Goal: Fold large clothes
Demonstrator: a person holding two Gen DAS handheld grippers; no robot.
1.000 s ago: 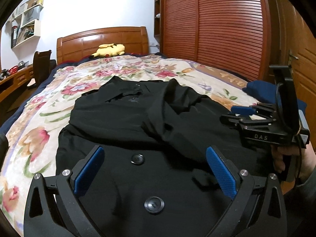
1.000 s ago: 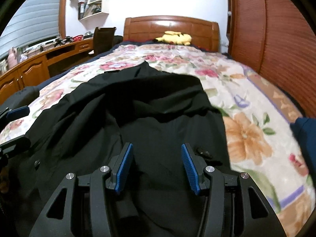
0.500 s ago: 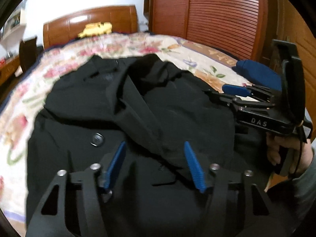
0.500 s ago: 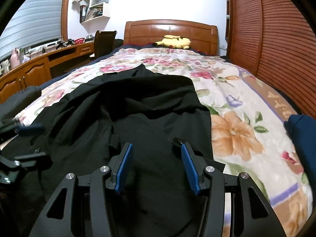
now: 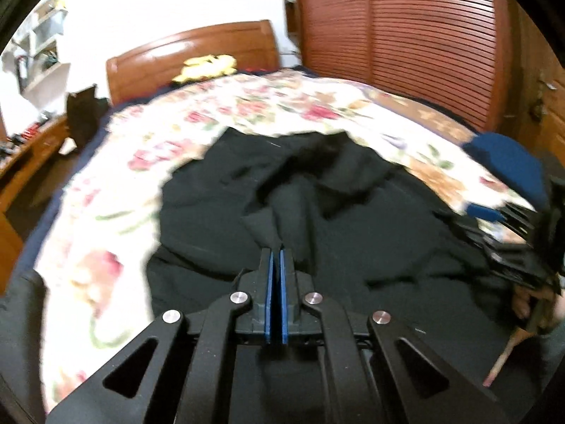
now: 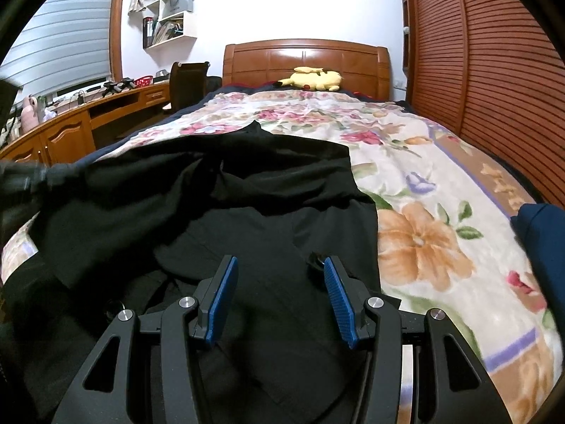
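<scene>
The left gripper (image 5: 276, 252) has its blue pads pressed together on a raised pinch of the large black buttoned coat (image 5: 353, 233), which lies rumpled across the near end of the floral-quilted wooden bed (image 6: 423, 183), closer to its left edge. The right gripper (image 6: 279, 282) hovers just above the coat's near right part with its jaws apart and nothing between them.

The cloth looks thick, soft and limp, probably fairly heavy: it will likely sag and drag from a single pinch, so taking hold of hems, shoulder seams or sleeve ends with both grippers seems wisest. Its bunched folds may slide under their own weight.

A folded dark blue garment (image 6: 540, 233) sits at the bed's right edge, near enough to crowd a fold that way. Farther off, a yellow plush toy (image 6: 312, 79) rests against the headboard, well clear.
</scene>
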